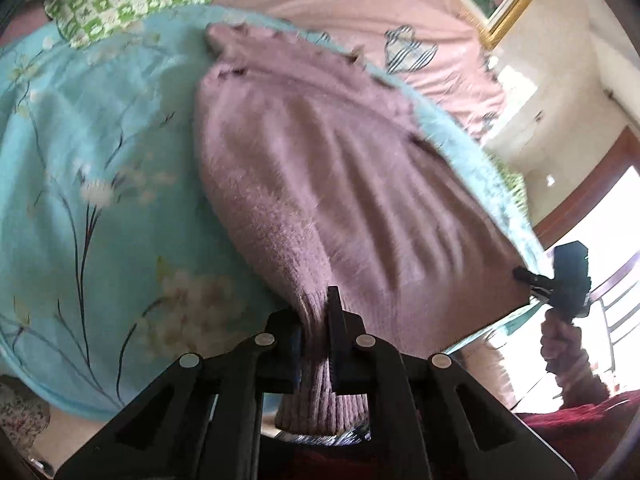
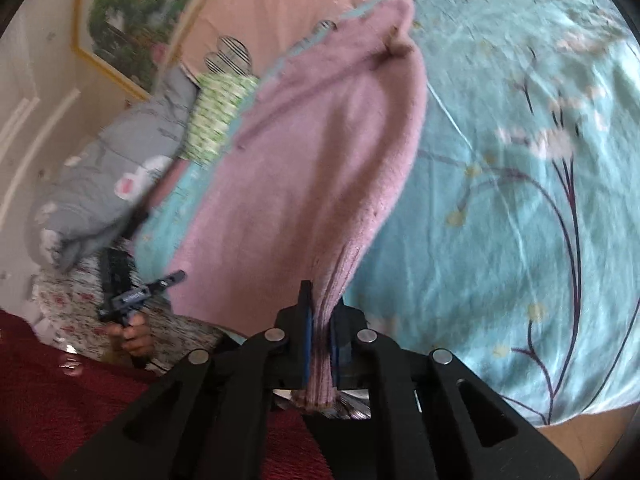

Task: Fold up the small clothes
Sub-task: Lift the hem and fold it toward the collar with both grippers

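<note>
Both grippers on hem, sweater stretched.
My left gripper and right gripper each pinch the pink sweater; its long axis runs toward 12 o'clock.

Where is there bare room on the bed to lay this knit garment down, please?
Free: the teal floral sheet right of the pink knit garment, and its stretch on the left. Crowded: the far side, with the green checked cloth and grey bundle.

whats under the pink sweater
The pink sweater lies on the turquoise floral bedsheet, its ribbed hem lifted by both grippers. Anything beneath its middle is covered.
</note>
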